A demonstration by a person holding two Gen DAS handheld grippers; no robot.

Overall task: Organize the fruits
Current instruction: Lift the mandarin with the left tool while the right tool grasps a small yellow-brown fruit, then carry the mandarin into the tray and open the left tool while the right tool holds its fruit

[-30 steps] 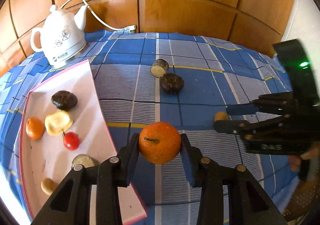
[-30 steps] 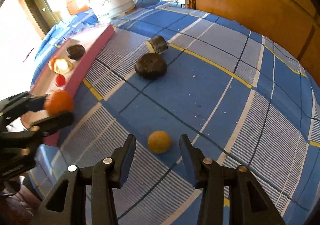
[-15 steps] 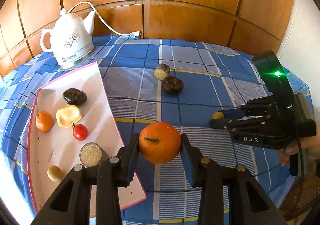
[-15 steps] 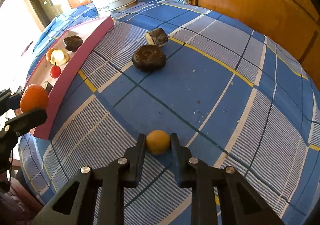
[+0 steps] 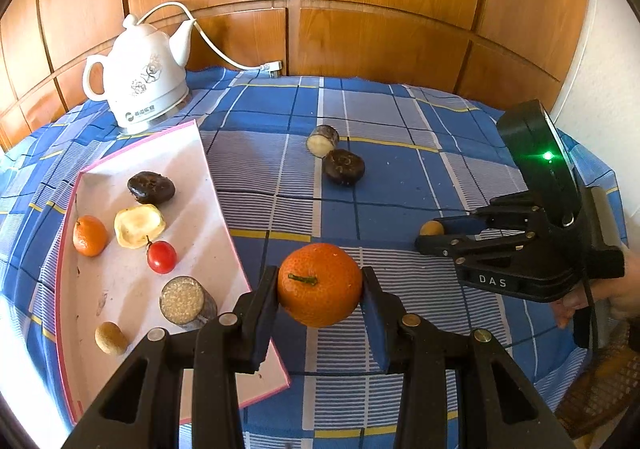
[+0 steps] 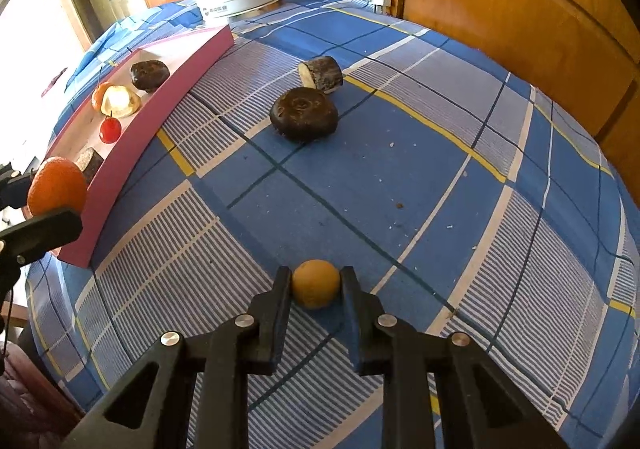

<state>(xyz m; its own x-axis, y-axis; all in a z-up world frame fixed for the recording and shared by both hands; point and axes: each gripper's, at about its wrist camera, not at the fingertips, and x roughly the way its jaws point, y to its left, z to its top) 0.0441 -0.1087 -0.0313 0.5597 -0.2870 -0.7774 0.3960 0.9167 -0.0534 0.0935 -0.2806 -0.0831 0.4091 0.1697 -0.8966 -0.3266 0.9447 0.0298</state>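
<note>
Blue cloth (image 5: 400, 189); gripped orange's (image 5: 319, 284) stem faces the camera

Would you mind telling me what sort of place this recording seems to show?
Most likely a room in a home, at a table. A blue checked tablecloth covers it, a white electric kettle with its cord stands at the back, and wood-panelled walls close it in.
</note>
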